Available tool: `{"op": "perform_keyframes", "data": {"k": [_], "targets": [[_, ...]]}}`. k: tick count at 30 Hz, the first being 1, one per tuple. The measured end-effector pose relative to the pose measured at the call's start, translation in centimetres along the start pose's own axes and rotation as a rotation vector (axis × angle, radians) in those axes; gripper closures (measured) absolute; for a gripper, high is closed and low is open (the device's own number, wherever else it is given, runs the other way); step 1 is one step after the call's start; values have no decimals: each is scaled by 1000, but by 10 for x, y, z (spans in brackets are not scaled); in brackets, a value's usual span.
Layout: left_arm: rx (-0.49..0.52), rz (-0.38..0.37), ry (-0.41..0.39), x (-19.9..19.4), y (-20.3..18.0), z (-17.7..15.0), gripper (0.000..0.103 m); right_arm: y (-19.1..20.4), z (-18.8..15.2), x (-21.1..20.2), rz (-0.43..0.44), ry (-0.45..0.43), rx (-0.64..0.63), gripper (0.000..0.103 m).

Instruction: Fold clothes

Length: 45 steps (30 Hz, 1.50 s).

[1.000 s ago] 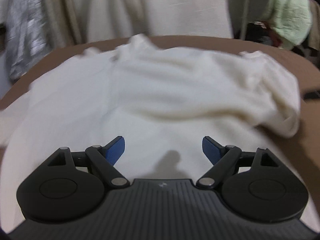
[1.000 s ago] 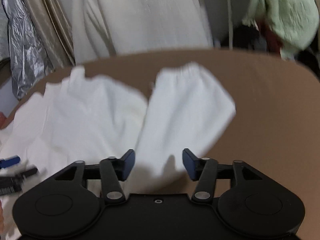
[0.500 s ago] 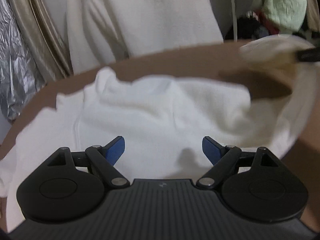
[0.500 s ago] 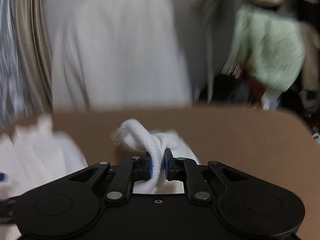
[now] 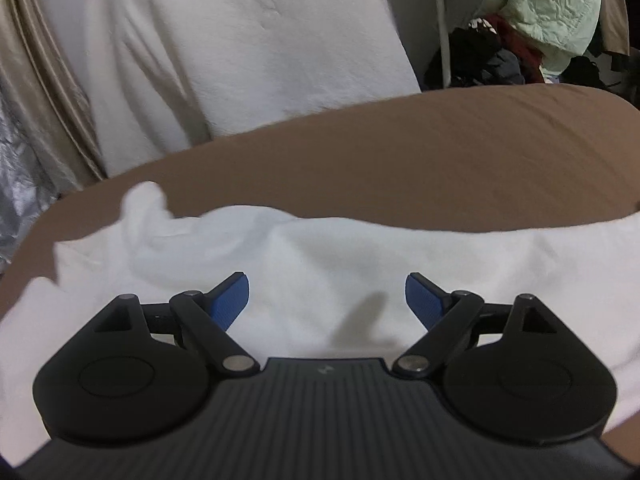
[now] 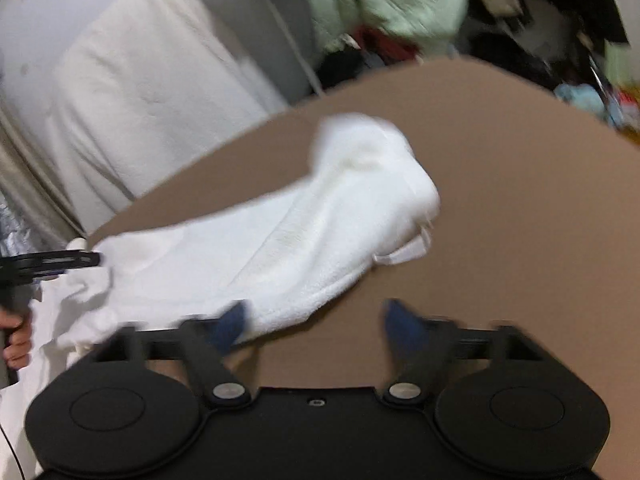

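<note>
Half a second ago my right gripper [image 6: 314, 326] pinched the sleeve [image 6: 360, 184]; now its jaws are opening and the sleeve lies folded across the white sweater [image 5: 320, 264] on the brown table [image 5: 440, 152] (nothing but table shows between the blue pads). My left gripper [image 5: 327, 298] hovers spread wide over the sweater's body, holding nothing. A hand [image 6: 16, 340] shows at the left edge.

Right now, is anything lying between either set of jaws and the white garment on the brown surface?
Nothing visible. The left gripper hangs open directly over the white garment. The right gripper has its jaws opening beside the folded sleeve, over the bare brown surface.
</note>
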<state>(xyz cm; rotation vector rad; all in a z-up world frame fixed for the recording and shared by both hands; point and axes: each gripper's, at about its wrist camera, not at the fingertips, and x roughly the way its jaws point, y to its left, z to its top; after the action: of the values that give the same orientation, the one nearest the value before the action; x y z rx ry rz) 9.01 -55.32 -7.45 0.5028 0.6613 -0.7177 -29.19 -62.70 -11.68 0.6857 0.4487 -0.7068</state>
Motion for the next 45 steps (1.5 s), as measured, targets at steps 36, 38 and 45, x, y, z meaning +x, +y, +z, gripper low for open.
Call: {"op": "perform_keyframes", "data": {"k": [36, 38, 45], "targets": [[-357, 377, 93, -195, 246, -273, 7, 197, 14, 46, 51, 77, -122, 23], [-425, 408, 100, -201, 276, -297, 7, 245, -4, 46, 151, 149, -150, 23], [-612, 590, 95, -194, 374, -322, 7, 397, -82, 47, 442, 323, -162, 21]]}}
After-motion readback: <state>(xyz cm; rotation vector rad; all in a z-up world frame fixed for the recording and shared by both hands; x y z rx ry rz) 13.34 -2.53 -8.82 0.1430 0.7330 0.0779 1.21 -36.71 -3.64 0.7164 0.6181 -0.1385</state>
